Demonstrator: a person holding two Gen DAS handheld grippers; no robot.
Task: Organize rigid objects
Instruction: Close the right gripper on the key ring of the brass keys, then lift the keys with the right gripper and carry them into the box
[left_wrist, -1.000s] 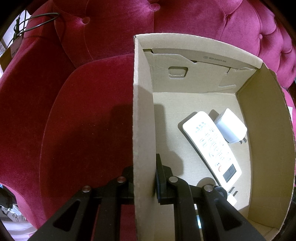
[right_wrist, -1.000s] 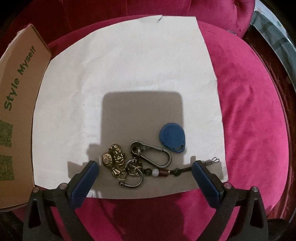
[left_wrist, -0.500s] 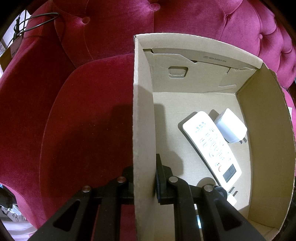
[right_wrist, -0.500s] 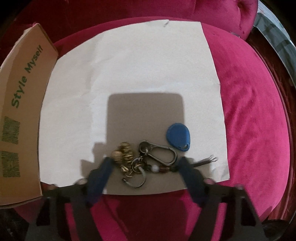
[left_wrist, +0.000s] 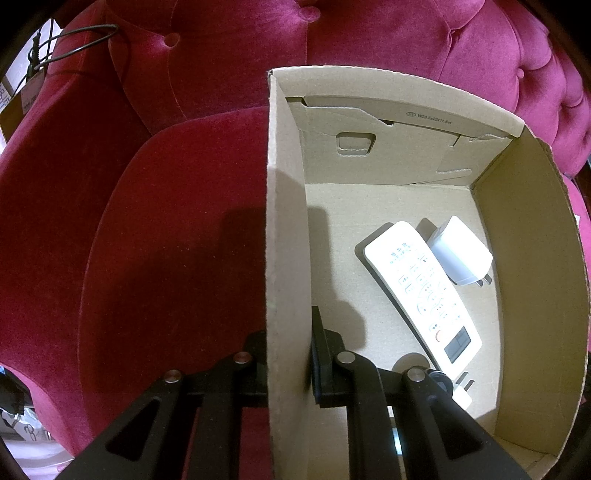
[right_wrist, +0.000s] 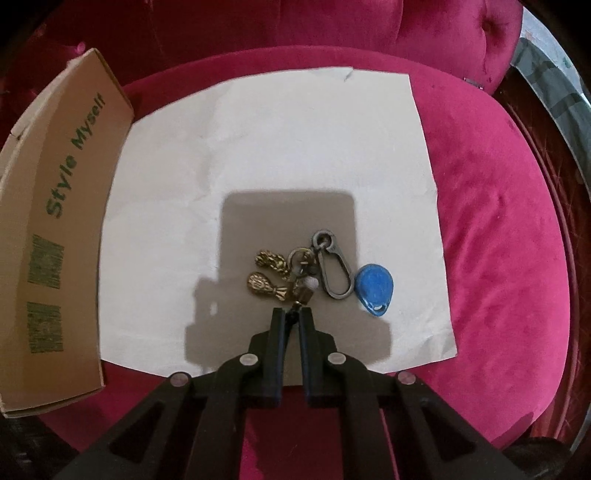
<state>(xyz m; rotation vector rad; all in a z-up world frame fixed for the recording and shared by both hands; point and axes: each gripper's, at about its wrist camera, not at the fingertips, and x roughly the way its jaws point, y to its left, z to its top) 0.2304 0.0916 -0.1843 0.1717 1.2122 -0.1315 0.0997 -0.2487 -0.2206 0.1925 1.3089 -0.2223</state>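
Gripper (right_wrist: 291, 314) low over paper, pinching keychain (right_wrist: 295, 269).

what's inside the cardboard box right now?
In the cardboard box: a white remote and, beside it, a white plug adapter. The left gripper clamps the box wall; its arm covers the near floor, where another white plug shows only partly.

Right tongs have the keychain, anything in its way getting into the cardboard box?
Nothing visible blocks it. The right tongs are shut on the keychain over white paper. The cardboard box is open-topped, steadied by the left tongs; remote and charger leave bare floor.
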